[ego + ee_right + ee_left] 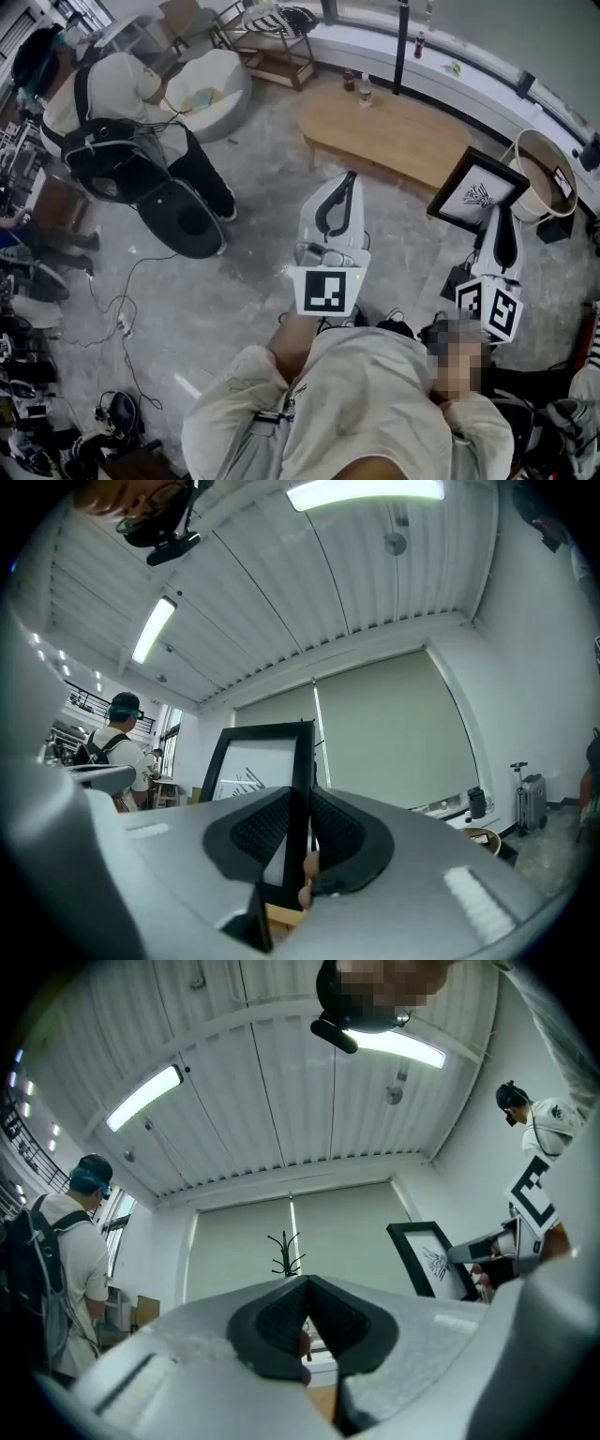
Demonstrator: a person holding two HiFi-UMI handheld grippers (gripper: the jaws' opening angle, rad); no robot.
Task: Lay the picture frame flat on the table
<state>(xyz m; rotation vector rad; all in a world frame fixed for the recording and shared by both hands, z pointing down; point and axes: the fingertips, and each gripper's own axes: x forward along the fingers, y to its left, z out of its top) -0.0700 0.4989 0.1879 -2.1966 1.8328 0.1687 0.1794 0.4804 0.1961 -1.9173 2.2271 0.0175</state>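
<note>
The picture frame (476, 192) is black with a white print and hangs tilted in the air just right of the wooden table (375, 131). My right gripper (502, 217) is shut on its lower right edge. In the right gripper view the frame (248, 761) stands upright, its right bar pinched between the pads of the gripper (302, 803). My left gripper (349, 180) is held mid-air in front of the table's near edge, shut with nothing in it. The left gripper view looks up at the ceiling over the gripper (307, 1290), with the frame (429, 1258) off to its right.
Two bottles (358, 86) stand at the table's far edge. A round basket (542, 169) sits right of the frame. A person with a backpack (117, 112) stands at the back left beside a dark round stool (183, 220). Cables (122, 323) trail over the floor.
</note>
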